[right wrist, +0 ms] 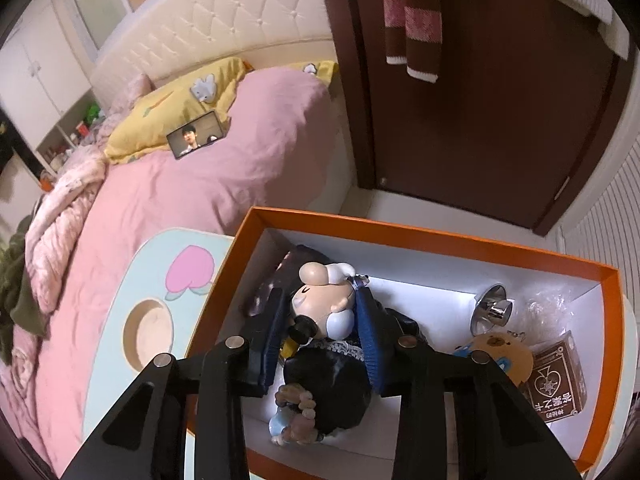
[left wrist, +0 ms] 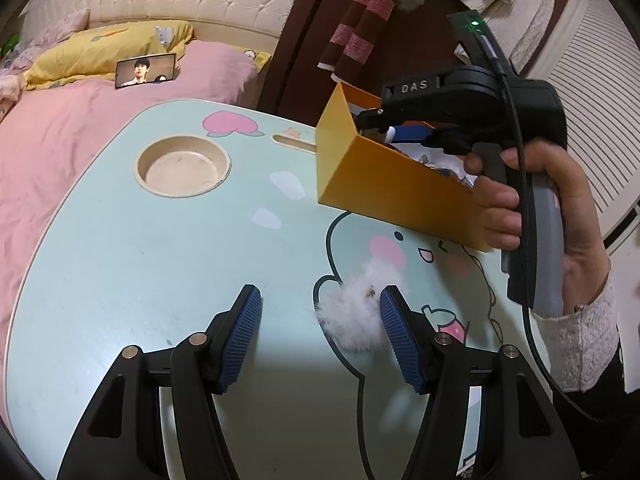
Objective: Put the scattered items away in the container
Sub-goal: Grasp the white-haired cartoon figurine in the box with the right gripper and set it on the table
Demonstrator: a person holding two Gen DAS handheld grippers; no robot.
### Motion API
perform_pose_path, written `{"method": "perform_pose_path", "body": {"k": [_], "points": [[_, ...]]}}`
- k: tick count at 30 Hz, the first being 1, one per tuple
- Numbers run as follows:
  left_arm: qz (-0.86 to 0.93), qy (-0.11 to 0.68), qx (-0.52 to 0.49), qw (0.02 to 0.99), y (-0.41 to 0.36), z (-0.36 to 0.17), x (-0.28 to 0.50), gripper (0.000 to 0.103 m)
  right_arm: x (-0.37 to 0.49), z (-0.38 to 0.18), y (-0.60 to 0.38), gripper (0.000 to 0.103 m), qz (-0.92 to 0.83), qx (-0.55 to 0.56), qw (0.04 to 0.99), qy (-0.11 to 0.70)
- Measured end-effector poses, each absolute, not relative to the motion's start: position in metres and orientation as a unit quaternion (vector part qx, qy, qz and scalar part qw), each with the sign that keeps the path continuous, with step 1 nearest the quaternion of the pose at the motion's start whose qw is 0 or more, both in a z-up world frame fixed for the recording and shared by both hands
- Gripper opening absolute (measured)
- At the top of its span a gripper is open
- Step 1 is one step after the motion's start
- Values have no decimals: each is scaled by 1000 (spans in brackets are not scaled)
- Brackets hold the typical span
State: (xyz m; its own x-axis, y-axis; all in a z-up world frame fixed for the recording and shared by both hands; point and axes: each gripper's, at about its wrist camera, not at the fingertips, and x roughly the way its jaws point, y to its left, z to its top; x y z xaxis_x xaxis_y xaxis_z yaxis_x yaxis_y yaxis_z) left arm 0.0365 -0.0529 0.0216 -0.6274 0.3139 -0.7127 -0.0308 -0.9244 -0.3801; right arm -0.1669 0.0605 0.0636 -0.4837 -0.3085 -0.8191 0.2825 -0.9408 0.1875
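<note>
From the left wrist view, the orange box (left wrist: 384, 184) shows only its outer walls; its contents are mostly hidden behind the near wall and the right gripper (left wrist: 404, 128), whose fingertips dip out of sight inside. The white fluffy ball (left wrist: 356, 308) is partly covered by one blue pad (left wrist: 400, 336). In the right wrist view, the doll (right wrist: 320, 344) conceals the dark items beneath it, too shadowed to identify, and the brown card pack (right wrist: 556, 384) carries print too small to read.

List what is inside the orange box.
Inside the orange box: a figurine between the right gripper fingers, a metal knob, a round plush keychain, a brown card pack, clear wrapping. Dark items beneath the figurine are mostly covered.
</note>
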Motion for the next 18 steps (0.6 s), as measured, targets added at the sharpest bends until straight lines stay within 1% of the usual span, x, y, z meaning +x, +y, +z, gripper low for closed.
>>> {"method": "perform_pose_path", "body": {"k": [6,14,18], "points": [[886,-170,-422,93,-52,22,35,63,-147,82,67,34,-876,439,194,-39],[887,-166,-421,88,-53,24,34,63,-108,142,90,34,-901,362,226,-76],[888,-167,-420,86,-54,25,34,63,-77,159,105,34,-905,343,241,-76]]}}
